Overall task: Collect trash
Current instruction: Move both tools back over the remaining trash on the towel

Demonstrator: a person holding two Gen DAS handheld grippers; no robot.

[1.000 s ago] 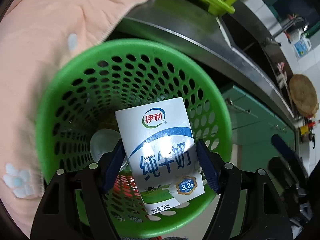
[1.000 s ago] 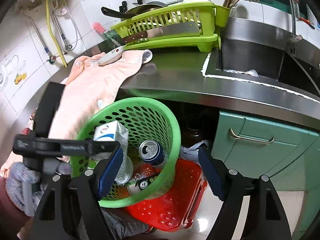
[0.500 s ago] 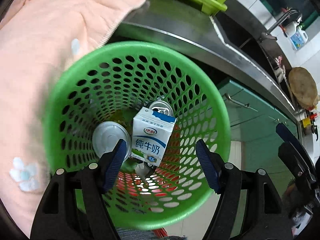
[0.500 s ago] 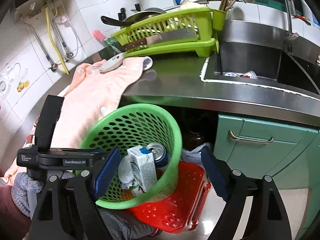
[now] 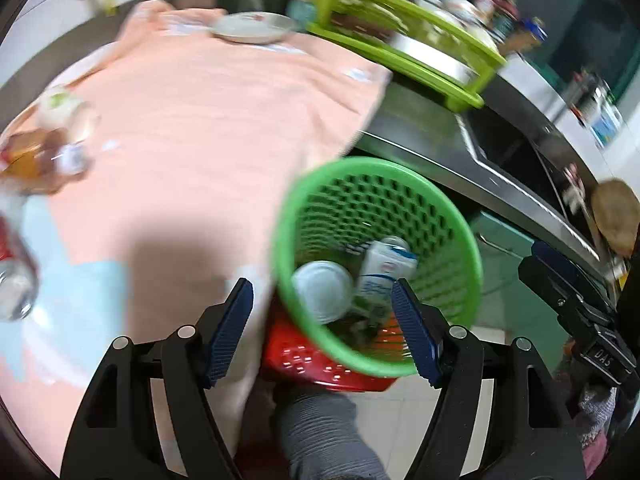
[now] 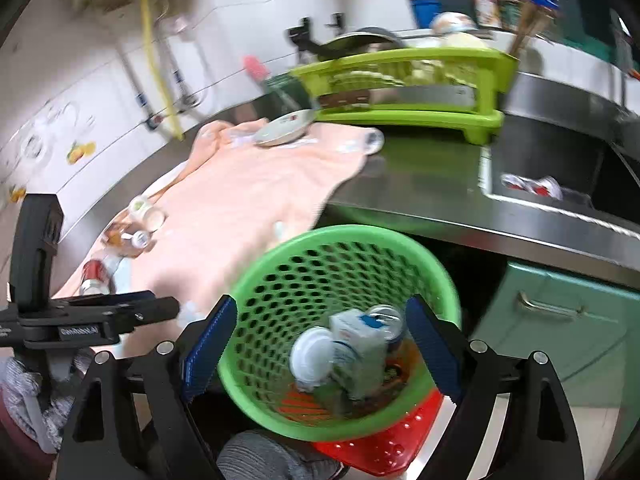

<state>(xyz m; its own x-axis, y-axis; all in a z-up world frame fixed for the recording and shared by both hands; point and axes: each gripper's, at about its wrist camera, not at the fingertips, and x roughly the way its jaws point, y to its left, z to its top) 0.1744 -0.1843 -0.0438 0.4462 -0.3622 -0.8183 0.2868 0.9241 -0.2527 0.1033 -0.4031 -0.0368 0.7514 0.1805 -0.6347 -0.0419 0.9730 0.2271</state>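
The stainless worktop (image 6: 420,196) runs above and beyond both sets of jaws, its left stretch covered by a peach towel (image 5: 208,120). On the towel, far to the left of the left gripper (image 5: 320,328), lie the remaining bits of trash: a red-labelled can (image 5: 12,268) and a small brown bottle (image 5: 32,156), both blurred.

The green perforated basket (image 5: 440,216) stands on a red crate (image 6: 384,444) below the worktop edge, directly ahead of the right gripper (image 6: 320,352) and just right of centre for the left. Inside it lie a milk carton (image 5: 380,280), a white lid (image 5: 320,296) and a drinks can (image 6: 384,316).

The left jaws stand open with nothing pressed between the pads. The right jaws are opening, also empty; the basket only shows through the gap.

Risks, as I judge them: reaching for the can, a jaw could snag the loose towel and drag it, rolling the can or bottle off the edge. The basket perches on the crate, so a knock from either gripper may tip it.
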